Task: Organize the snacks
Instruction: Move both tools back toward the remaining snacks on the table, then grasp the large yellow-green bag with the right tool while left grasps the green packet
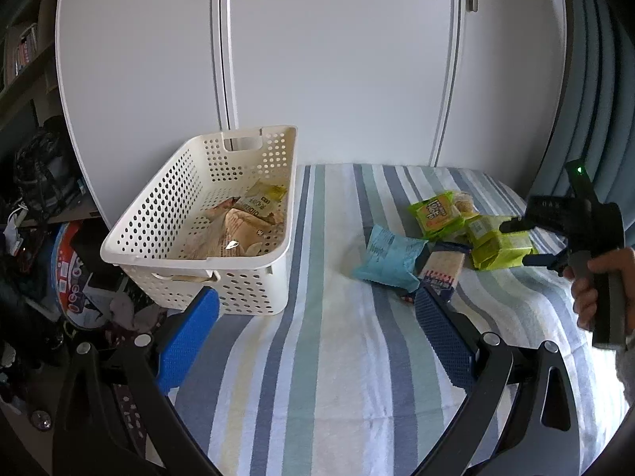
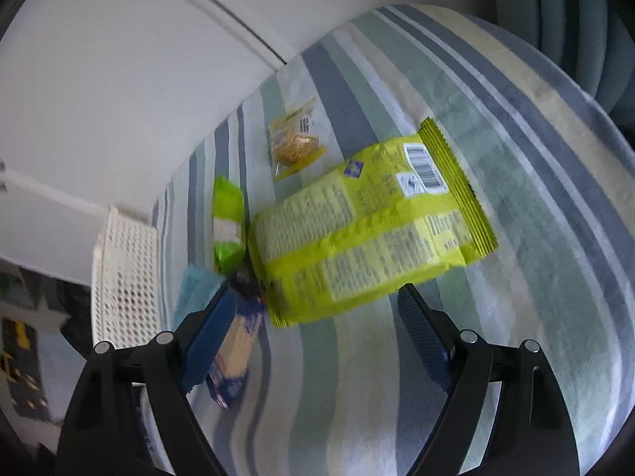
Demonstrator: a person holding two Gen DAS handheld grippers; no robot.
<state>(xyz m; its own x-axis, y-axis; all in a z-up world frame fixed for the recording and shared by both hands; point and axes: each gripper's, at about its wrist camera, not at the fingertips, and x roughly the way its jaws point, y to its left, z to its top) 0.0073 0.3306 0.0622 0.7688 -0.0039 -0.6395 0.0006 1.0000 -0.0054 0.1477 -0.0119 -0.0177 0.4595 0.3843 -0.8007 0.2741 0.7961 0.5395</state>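
Observation:
A white perforated basket (image 1: 190,261) stands at the left of the striped cloth (image 1: 337,357) with several snack packets (image 1: 246,222) inside. To its right lie a blue packet (image 1: 389,258), a cracker pack (image 1: 442,267), a green packet (image 1: 436,212) and a cookie packet (image 1: 464,200). My left gripper (image 1: 317,301) hangs open and empty over the cloth. My right gripper (image 1: 516,244) is open, its fingers either side of a yellow-green packet (image 1: 500,246). In the right wrist view that yellow-green packet (image 2: 369,230) lies label down, its near edge between the open fingertips of the right gripper (image 2: 317,297).
White wardrobe doors (image 1: 337,59) rise right behind the cloth. Clutter (image 1: 59,258) fills the floor left of the basket (image 2: 127,277). A curtain (image 1: 595,79) hangs at the right. A hand (image 1: 587,289) holds the right gripper's handle. Bare striped cloth lies in front.

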